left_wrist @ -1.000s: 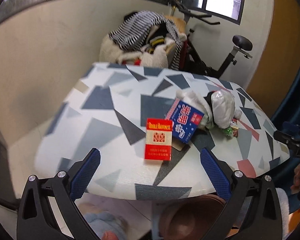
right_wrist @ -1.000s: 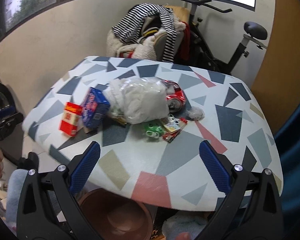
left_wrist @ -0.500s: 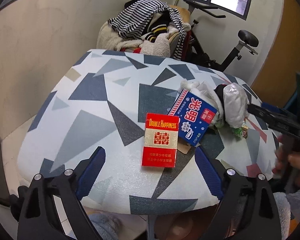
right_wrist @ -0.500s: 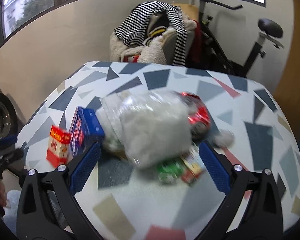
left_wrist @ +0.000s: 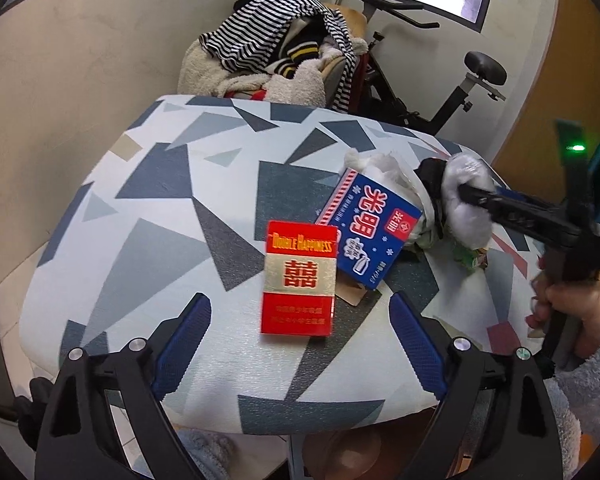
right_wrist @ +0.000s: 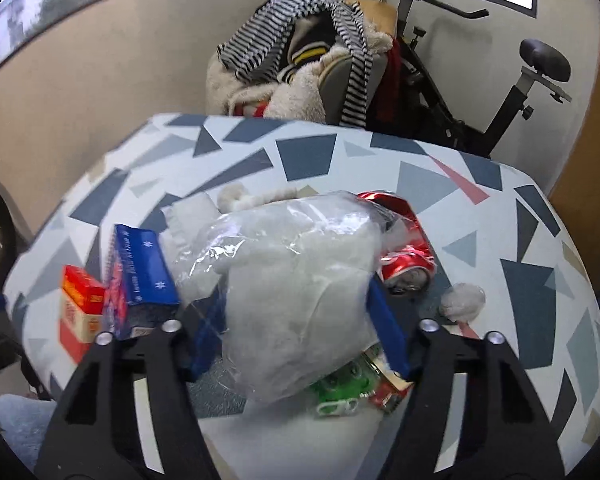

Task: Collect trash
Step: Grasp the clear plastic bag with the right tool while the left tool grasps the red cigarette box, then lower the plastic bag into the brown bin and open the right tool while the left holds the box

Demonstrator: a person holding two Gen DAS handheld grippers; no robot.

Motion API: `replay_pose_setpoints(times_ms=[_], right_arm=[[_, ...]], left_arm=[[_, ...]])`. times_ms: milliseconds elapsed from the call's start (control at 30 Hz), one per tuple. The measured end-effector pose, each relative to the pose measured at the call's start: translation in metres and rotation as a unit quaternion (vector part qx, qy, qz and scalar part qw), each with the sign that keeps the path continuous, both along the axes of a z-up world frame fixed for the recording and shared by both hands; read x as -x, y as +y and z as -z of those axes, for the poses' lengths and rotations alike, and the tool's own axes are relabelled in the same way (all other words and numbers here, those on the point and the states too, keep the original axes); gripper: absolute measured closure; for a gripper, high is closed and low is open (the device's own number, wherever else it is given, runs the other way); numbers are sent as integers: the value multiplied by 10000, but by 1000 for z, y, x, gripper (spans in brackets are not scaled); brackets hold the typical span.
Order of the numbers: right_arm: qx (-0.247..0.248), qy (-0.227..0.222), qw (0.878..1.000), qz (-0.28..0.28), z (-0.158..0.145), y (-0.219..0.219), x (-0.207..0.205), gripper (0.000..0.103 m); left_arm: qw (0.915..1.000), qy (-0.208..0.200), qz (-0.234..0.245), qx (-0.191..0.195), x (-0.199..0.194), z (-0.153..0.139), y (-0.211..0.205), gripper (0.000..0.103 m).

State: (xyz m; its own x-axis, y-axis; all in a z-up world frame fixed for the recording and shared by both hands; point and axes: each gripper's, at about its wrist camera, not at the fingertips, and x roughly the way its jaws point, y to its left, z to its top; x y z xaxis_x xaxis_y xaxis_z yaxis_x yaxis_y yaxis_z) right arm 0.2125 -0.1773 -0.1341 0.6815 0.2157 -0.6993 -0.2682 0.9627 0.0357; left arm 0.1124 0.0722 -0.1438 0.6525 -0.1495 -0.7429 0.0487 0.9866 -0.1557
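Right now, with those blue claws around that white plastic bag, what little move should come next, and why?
Probably let the right gripper finish closing on the clear bag of white stuffing. The bag already sits between its blue fingers, whose jaws are closing. Lift only once they pinch firmly, since the soft bag could slip. The left gripper hangs open before the red pack.

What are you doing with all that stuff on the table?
A person is collecting trash with two tools. The right hand-held gripper is closing around a clear plastic bag stuffed with white tissue on the patterned table. The left hand-held gripper is open near a red cigarette pack, beside a blue carton.
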Motion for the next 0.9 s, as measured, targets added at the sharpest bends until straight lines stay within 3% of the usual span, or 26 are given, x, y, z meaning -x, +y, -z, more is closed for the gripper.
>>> replay_pose_setpoints(times_ms=[167,267,500,533,600,667,900], right_arm=[[-322,-365,9988,74,-23,-19,34,40],[-366,-382,9984,199,-27,-31,52,40],[-280,-312,9985,362,-29,-50,76,40],[-279,-323,9984,368,-30,-53,80,40],[-295,-307,9983,391,-31,-59,85,40],[-322,-277,9983,411,-31,-63,90,40],[-406,-251,9982,364,-35,-69,113,40]], left_arm=[[9998,174,54,-19,-15,17,-6,14],[9990,221,17,-384,-28,27,-13,9],[9978,438,-153,-464,-64,45,-16,9],[9979,497,-262,-323,-69,46,-11,11],[9975,635,-306,88,-76,48,-2,47],[9966,716,-389,151,-76,47,1,48],[9993,238,-125,256,-31,7,-11,48]])
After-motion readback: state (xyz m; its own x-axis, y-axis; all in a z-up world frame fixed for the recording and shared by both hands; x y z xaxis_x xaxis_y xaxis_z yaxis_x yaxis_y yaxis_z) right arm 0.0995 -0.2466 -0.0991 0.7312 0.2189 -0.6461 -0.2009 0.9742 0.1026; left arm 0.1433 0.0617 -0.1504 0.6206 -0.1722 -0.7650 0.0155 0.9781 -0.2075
